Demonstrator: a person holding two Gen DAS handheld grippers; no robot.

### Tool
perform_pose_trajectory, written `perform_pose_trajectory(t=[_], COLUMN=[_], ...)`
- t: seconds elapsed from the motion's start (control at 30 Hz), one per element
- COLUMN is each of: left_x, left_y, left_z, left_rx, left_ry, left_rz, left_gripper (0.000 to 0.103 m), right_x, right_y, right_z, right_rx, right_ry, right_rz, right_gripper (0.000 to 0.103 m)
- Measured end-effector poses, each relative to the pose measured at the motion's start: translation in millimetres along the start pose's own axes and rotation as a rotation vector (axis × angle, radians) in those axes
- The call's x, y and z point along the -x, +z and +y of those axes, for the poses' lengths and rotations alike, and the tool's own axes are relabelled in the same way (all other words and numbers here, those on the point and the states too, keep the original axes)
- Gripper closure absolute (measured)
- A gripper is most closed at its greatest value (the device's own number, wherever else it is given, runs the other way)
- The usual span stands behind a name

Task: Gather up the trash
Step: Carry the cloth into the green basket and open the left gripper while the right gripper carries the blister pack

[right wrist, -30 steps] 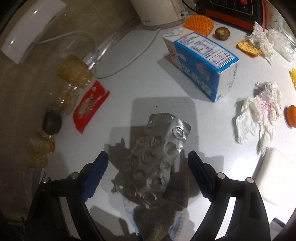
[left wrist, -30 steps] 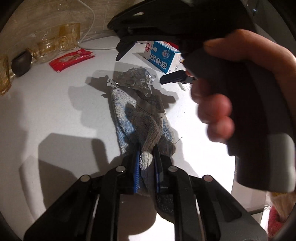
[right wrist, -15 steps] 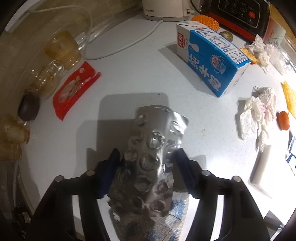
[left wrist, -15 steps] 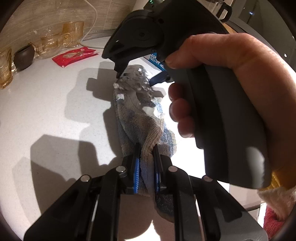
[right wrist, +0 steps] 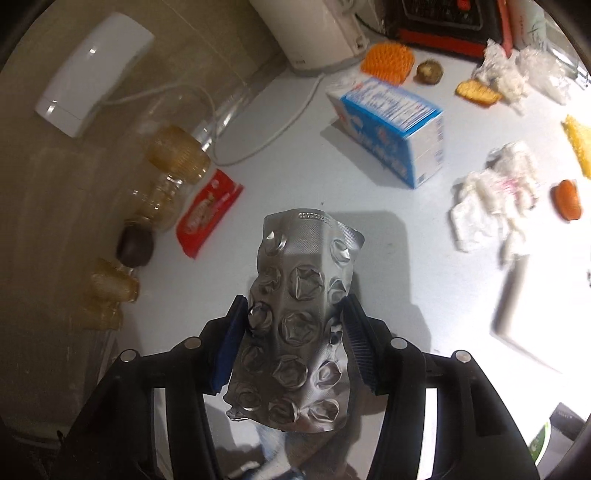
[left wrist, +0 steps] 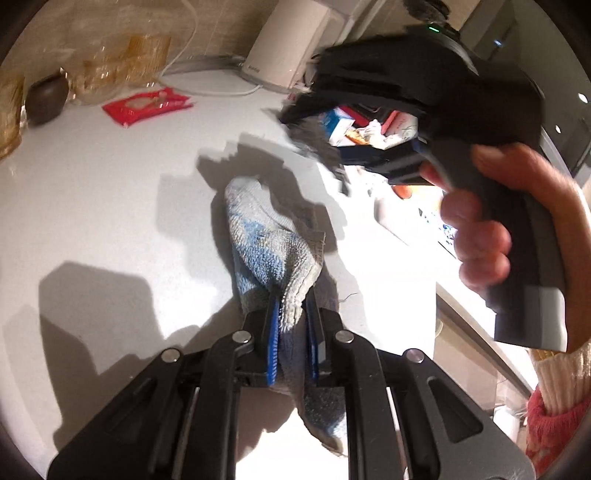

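My right gripper [right wrist: 295, 343] is shut on a crumpled silver blister pack [right wrist: 299, 317] and holds it above the white counter [right wrist: 295, 155]. My left gripper [left wrist: 291, 317] is shut on a grey-blue rag [left wrist: 269, 254] that lies on the counter [left wrist: 110, 192]. In the left wrist view the right gripper's body and the hand on it [left wrist: 461, 122] hang above and to the right of the rag. More trash lies around: a red wrapper [right wrist: 208, 212], a blue milk carton [right wrist: 395, 125], crumpled white tissue [right wrist: 495, 199] and orange peel [right wrist: 567, 199].
Amber glass cups [right wrist: 177, 158] and a small dark pot [right wrist: 135, 245] stand along the wall at left. A white kettle base with its cord [right wrist: 314, 33], an orange mesh piece [right wrist: 386, 61] and a black-red appliance [right wrist: 443, 22] are at the back. The counter edge [left wrist: 480, 328] runs at right.
My right gripper closed on the blister pack and lifted it off the rag, up and away. The left gripper kept its hold on the rag, which now lies bare.
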State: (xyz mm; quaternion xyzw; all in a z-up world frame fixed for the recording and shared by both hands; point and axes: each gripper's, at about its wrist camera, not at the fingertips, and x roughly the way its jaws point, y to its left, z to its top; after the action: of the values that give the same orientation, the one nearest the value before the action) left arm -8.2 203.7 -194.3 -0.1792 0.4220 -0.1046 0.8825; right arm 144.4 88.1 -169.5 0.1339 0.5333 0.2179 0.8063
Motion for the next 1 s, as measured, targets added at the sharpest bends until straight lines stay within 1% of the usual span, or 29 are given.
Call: perform_pose_trajectory(t=[0.1, 0.23, 0.4, 0.53, 0.6, 0.63, 0.7, 0.8, 0.83, 0.87, 0.9, 0.93, 0.97, 1.0], left_x=[14, 40, 75, 86, 81, 74, 61, 29, 17, 5, -5, -17, -27, -30], left_y=[2, 5, 1, -14, -29, -37, -57, -88, -99, -111, -124, -134, -141, -151], left_z=[-13, -34, -90, -139, -165, -177, -204, -227, -232, -234, -237, -238, -237, -235], left_rx=[-0.050, -0.086, -0.198, -0.258, -0.276, -0.283, -0.292, -0.277, -0.274, -0.278, -0.289, -0.294, -0.292, -0.279], left_ry=[0.006, -0.029, -0.090, -0.191, -0.234, -0.241, -0.231, -0.211, -0.186, -0.145, -0.112, -0.063, -0.016, 0.004], left_rz=[-0.016, -0.031, -0.053, -0.029, 0.004, 0.029, 0.087, 0.185, 0.218, 0.244, 0.264, 0.285, 0.302, 0.314], left_gripper=[0.091, 0.091, 0.091, 0.091, 0.091, 0.091, 0.091, 0.090, 0.090, 0.089, 0.080, 0.070, 0.066, 0.062], right_x=[35, 87, 152, 202, 225, 236, 255, 275, 278, 280, 281, 281, 280, 278], right_y=[-11, -37, -84, -124, -142, -151, -169, -195, -203, -211, -219, -226, -232, -238], right_z=[-16, -47, -90, -130, -147, -157, -174, -196, -202, -207, -213, -218, -222, -226], right_rx=[-0.002, -0.011, -0.019, -0.058, -0.063, -0.062, -0.067, -0.074, -0.072, -0.069, -0.068, -0.068, -0.068, -0.065], right_ry=[0.017, 0.022, -0.002, -0.027, -0.055, -0.070, -0.093, -0.096, -0.105, -0.114, -0.119, -0.113, -0.105, -0.100], right_rz=[-0.044, -0.086, -0.136, -0.176, -0.203, -0.214, -0.225, -0.227, -0.226, -0.220, -0.210, -0.199, -0.188, -0.176], right_gripper=[0.049, 0.049, 0.049, 0.048, 0.048, 0.048, 0.048, 0.047, 0.047, 0.047, 0.047, 0.047, 0.047, 0.047])
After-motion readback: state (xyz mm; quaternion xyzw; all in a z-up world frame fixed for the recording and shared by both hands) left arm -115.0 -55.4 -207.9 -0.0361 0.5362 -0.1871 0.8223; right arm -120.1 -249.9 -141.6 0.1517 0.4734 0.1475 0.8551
